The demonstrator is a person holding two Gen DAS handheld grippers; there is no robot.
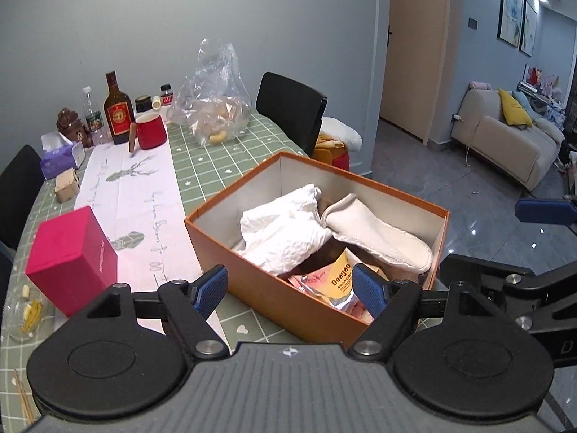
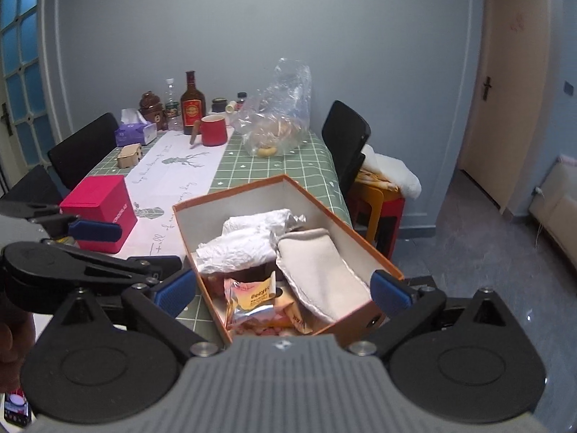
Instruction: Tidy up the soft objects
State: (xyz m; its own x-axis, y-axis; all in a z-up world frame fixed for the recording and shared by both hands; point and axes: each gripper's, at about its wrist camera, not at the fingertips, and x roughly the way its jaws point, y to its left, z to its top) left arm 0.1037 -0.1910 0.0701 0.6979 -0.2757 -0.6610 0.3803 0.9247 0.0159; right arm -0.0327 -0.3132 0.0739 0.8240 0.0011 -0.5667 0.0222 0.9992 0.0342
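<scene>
An orange cardboard box (image 1: 252,281) (image 2: 360,317) stands at the near edge of the green checked table. Inside lie a crumpled white cloth (image 1: 285,227) (image 2: 241,241), a cream fleece slipper (image 1: 378,234) (image 2: 317,270) and a yellow snack packet (image 1: 335,281) (image 2: 252,299). My left gripper (image 1: 290,288) is open and empty, fingers astride the box's near wall. My right gripper (image 2: 283,290) is open and empty, fingers either side of the box's near end. Each gripper shows at the edge of the other's view.
A pink box (image 1: 72,263) (image 2: 101,205) stands left of the orange box. At the far end are a red mug (image 1: 149,131), a brown bottle (image 1: 117,108), a tissue pack (image 1: 59,157) and a clear plastic bag (image 1: 212,104). Black chairs (image 1: 288,108) flank the table.
</scene>
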